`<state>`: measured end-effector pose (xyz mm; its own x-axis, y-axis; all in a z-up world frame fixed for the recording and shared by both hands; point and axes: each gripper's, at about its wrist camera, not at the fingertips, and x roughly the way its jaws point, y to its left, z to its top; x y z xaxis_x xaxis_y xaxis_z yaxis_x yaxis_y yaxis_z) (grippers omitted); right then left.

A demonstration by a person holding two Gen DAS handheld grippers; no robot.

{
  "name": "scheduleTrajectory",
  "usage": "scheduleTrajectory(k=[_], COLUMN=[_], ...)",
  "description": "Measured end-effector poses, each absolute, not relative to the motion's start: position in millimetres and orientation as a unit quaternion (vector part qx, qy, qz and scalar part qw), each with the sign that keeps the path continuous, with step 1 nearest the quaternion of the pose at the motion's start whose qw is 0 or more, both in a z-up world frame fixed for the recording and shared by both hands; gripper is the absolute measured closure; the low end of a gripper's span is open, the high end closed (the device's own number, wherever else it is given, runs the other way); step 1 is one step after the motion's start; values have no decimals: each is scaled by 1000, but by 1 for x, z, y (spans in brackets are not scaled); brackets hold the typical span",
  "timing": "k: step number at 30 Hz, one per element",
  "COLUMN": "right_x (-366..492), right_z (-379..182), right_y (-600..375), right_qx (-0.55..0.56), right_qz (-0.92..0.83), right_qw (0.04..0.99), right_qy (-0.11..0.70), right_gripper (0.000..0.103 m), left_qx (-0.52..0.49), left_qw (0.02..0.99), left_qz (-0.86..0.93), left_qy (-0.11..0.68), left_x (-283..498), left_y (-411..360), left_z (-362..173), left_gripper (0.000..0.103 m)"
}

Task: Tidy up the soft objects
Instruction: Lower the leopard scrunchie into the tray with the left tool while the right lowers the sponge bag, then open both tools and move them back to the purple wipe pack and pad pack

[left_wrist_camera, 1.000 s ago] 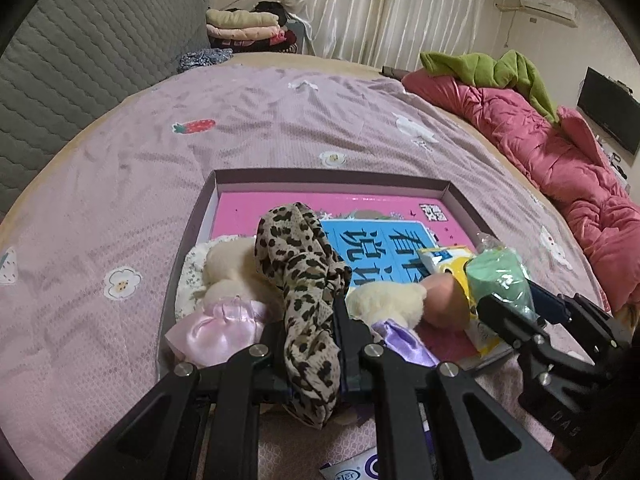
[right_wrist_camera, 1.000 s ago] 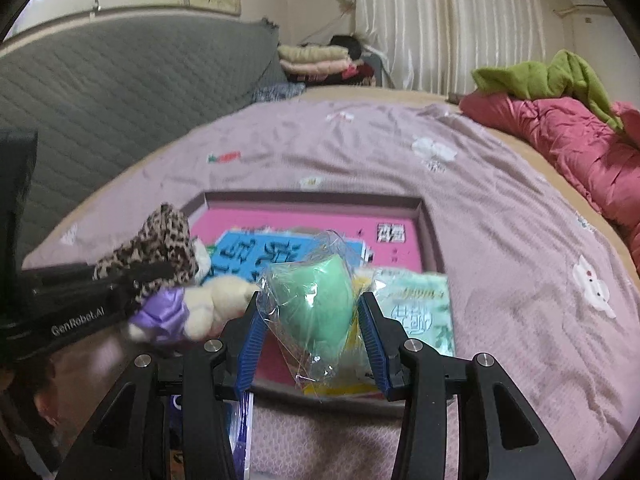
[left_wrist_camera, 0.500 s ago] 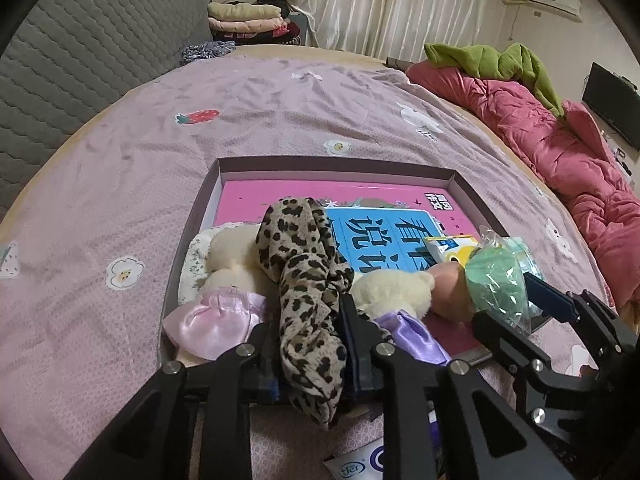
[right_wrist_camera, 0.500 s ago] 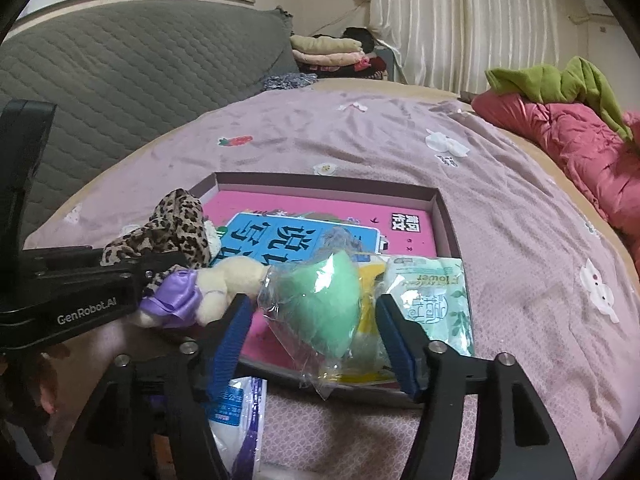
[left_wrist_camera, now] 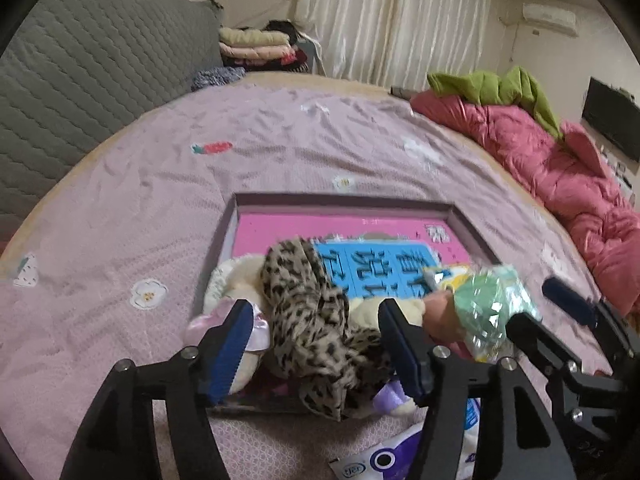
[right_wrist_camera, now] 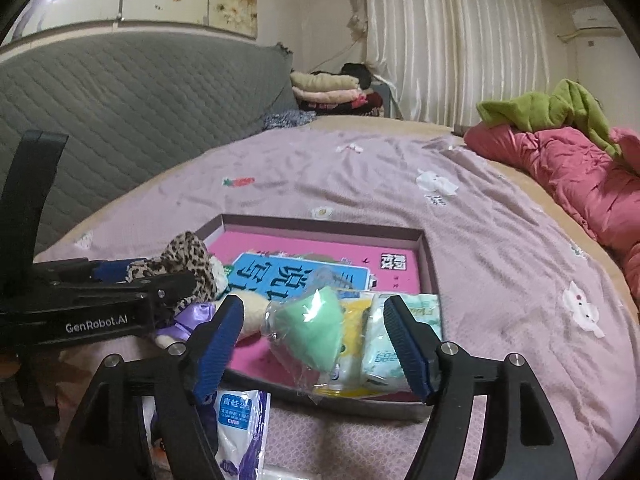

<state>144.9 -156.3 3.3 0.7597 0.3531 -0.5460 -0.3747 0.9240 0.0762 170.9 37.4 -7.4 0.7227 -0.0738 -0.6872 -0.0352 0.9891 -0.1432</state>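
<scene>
Left gripper (left_wrist_camera: 316, 344) jaws just opening, now apart; leopard scarf (left_wrist_camera: 316, 320) lies loose between, at near edge of tray (left_wrist_camera: 344, 202).
Right gripper (right_wrist_camera: 312, 340) jaws just opening, apart around green sponge bag (right_wrist_camera: 316, 328), resting in tray near edge.
Both light, soft; bag film probably slippery, grip at bulk.

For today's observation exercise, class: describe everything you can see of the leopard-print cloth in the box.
The leopard-print cloth is a soft, thin fabric, tan with dark spots, bunched into a crumpled rope. It lies in the shallow box, draped over cream plush toys, with its near end hanging over the front rim. It sits between the open left gripper's blue pads, which have just been opening and do not press it.
</scene>
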Motion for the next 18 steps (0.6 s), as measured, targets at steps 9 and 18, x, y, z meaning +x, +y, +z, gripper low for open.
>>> scheduleTrajectory(k=[9,18], right_x=[125,94], right_z=[14,17], right_y=[-180,-207], right_qx=[14,74], right_qz=[186,183], right_qw=[940,925], right_qy=[287,324], right_gripper=[29,26], left_qx=[-103,-93], left_qw=[942,930], left_qz=[1,-47], left_qy=[319,353], left_x=[150,109], left_y=[60,50], left_z=[22,27], left_gripper=[34,34])
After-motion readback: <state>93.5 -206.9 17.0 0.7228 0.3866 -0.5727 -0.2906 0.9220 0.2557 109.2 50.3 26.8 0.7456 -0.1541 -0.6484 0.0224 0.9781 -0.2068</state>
